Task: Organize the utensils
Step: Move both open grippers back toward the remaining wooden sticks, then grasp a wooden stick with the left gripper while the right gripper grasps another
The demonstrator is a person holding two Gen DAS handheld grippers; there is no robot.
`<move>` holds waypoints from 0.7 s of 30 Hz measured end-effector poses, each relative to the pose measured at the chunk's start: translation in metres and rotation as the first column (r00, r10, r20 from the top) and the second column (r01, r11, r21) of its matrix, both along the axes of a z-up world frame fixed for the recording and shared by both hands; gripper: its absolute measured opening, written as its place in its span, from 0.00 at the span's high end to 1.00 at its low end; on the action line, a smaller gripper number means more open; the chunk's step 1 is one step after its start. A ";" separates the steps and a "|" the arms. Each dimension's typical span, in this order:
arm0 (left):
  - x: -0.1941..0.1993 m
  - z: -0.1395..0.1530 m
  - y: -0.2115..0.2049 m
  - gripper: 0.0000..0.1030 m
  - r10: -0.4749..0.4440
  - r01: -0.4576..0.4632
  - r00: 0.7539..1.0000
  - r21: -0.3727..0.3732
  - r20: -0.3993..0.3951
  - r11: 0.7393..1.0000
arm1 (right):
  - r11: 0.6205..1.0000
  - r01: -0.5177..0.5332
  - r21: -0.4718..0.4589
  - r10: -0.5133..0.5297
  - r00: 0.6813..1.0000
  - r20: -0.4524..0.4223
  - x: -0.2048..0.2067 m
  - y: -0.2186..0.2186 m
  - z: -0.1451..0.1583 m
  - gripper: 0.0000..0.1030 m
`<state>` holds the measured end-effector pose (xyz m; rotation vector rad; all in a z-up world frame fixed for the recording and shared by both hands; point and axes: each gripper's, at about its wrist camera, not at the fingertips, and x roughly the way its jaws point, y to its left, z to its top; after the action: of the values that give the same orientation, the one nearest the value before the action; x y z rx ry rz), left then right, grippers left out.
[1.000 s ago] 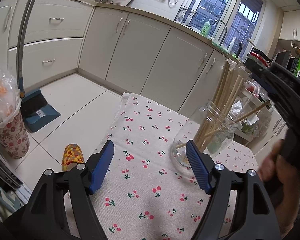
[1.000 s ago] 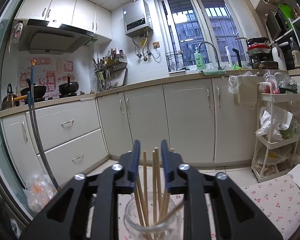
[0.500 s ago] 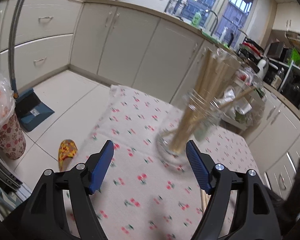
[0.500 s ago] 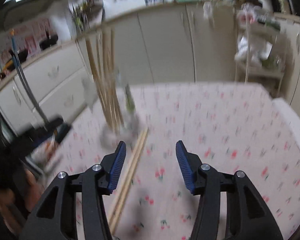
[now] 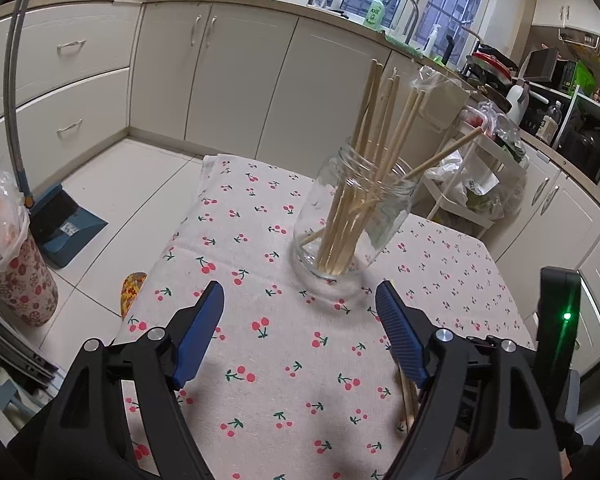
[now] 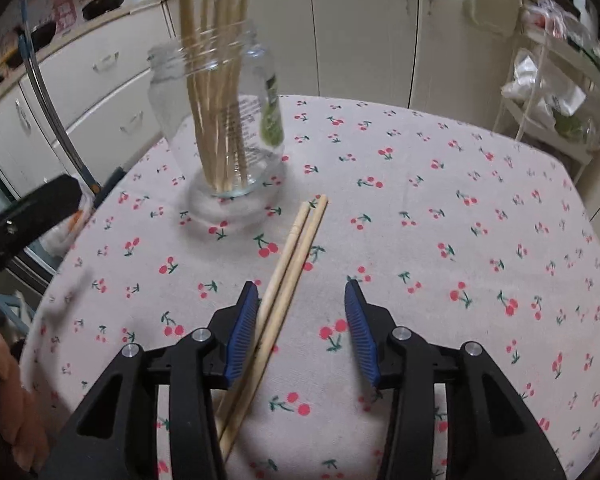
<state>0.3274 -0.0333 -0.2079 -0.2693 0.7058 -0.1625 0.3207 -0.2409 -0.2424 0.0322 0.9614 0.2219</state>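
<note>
A clear glass jar (image 5: 352,216) holding several wooden chopsticks (image 5: 374,128) stands upright on the cherry-print tablecloth (image 5: 284,344). It also shows in the right wrist view (image 6: 224,120). A loose pair of chopsticks (image 6: 288,268) lies flat on the cloth, in front of the jar. My right gripper (image 6: 302,322) is open and low over the cloth, its left finger beside the near part of the pair. My left gripper (image 5: 300,338) is open and empty, a short way in front of the jar. The pair's ends peek out by its right finger (image 5: 407,400).
The cloth-covered table ends at its left edge (image 5: 168,240), with tiled floor below. A dustpan and broom (image 5: 60,220), a lined floral bin (image 5: 16,276) and a slipper (image 5: 132,286) are on the floor. Kitchen cabinets (image 5: 236,80) and a wire rack (image 5: 476,176) stand behind.
My right gripper let go of chopsticks above the jar, opened, and came down to the table over the loose pair. My left gripper drew back a little from the jar.
</note>
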 end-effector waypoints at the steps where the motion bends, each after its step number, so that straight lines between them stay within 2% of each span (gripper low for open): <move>1: 0.001 0.000 -0.002 0.28 -0.004 0.004 1.000 0.002 -0.002 1.000 | 1.000 0.007 0.012 -0.007 1.000 -0.006 0.003 -0.004 -0.002 0.56; 3: 0.002 0.000 -0.004 0.27 -0.009 0.009 1.000 0.002 -0.007 1.000 | 0.995 0.022 0.093 -0.021 1.000 -0.017 0.002 -0.019 -0.001 0.56; 8: 0.002 -0.002 -0.010 0.27 -0.018 0.018 1.000 0.002 -0.021 1.000 | 0.998 0.048 0.045 -0.047 0.999 -0.016 0.007 -0.024 -0.002 0.56; 13: 0.004 -0.002 -0.019 0.27 -0.036 0.037 0.999 0.008 -0.031 0.999 | 0.999 0.028 -0.027 -0.028 1.000 -0.006 0.008 -0.020 -0.003 0.59; 15: 0.007 -0.002 -0.024 0.27 -0.049 0.050 0.998 0.014 -0.040 0.999 | 0.996 0.010 -0.094 -0.010 1.000 0.002 0.004 -0.018 -0.003 0.69; 17: 0.010 -0.003 -0.032 0.27 -0.067 0.069 0.996 0.027 -0.056 0.997 | 0.996 0.005 -0.091 -0.006 1.000 -0.009 -0.001 -0.029 -0.003 0.81; 21: 0.017 -0.009 -0.058 0.27 -0.117 0.124 0.989 0.070 -0.093 0.990 | 0.997 0.040 -0.072 -0.042 0.999 -0.025 -0.015 -0.064 -0.001 0.89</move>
<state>0.3440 -0.0908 -0.2167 -0.1617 0.8152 -0.2399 0.3061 -0.3044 -0.2437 -0.0111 0.9932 0.1496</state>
